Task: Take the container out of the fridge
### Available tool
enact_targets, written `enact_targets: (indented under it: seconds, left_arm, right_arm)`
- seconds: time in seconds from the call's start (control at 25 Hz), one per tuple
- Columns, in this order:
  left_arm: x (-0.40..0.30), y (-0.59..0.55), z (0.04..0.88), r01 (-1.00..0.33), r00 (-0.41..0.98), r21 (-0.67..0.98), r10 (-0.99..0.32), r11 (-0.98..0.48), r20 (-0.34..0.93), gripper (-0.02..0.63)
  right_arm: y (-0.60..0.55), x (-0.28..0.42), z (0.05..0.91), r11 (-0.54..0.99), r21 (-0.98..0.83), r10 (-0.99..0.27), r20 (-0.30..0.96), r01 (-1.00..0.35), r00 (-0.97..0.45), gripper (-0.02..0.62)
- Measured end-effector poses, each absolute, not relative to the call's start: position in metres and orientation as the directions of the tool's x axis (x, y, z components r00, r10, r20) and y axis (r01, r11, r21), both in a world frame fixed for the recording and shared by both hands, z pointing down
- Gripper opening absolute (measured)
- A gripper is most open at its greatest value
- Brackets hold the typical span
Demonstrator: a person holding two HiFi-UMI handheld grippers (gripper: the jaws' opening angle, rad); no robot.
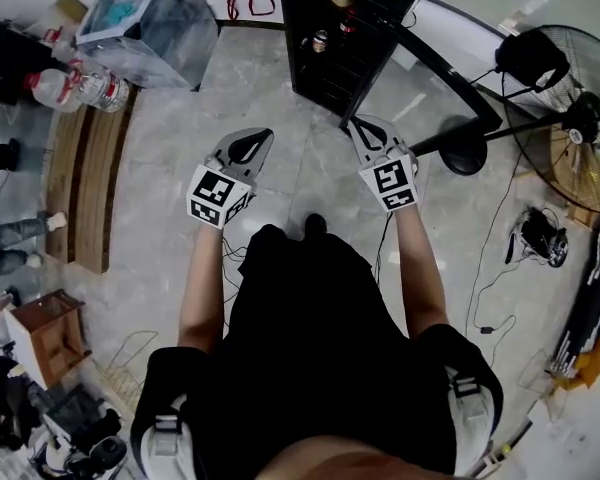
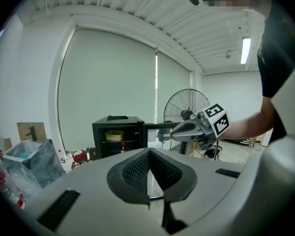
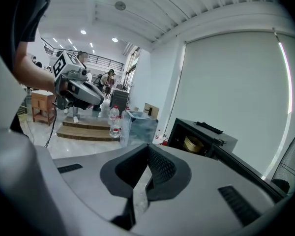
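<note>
Right hand-held gripper (image 1: 354,123) closed, grey tiled floor (image 1: 180,168), open black fridge (image 1: 325,68)

The fridge (image 2: 97,136) is black, the container (image 2: 114,135) tan, the floor (image 1: 180,198) grey.

Left gripper (image 1: 261,137): held out in front of the body, jaws pressed together at the tips, nothing between them.
Right gripper (image 1: 353,124): level with the left one and near it, jaws likewise together and empty.
Both point forward, tips angled slightly toward each other.
Left forearm (image 1: 202,288), right forearm (image 1: 421,268): bare, stretched forward.
</note>
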State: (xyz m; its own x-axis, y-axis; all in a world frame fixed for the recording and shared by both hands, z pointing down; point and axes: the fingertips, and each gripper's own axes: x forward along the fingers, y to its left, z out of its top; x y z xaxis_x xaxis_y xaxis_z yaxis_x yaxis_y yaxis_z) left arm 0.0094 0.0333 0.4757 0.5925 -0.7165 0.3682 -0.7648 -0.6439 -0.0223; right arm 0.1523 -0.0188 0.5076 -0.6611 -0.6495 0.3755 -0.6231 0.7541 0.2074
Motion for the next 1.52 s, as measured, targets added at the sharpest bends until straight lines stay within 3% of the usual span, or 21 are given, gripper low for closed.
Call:
enact_targets:
  seconds: [0.48, 0.88, 1.52]
  left_arm:
    - [-0.015, -0.046, 0.48, -0.728, 0.646, 0.001, -0.685, -0.686, 0.336, 0.017]
    - [-0.067, -0.169, 0.475, -0.645, 0.725, 0.008, -0.609, -0.764, 0.322, 0.017]
    - [-0.079, -0.266, 0.487, -0.497, 0.832, 0.04, -0.463, -0.867, 0.304, 0.017]
  right_arm:
    - [-0.084, 0.131, 0.515, 0.717, 0.227, -0.686, 0.4, -0.659, -0.608, -0.002]
    - [-0.185, 0.078, 0.516, 0.632, 0.226, -0.754, 0.398, -0.741, -0.522, -0.002]
    - [-0.268, 0.06, 0.533, 0.538, 0.288, -0.808, 0.442, -0.792, -0.389, -0.002]
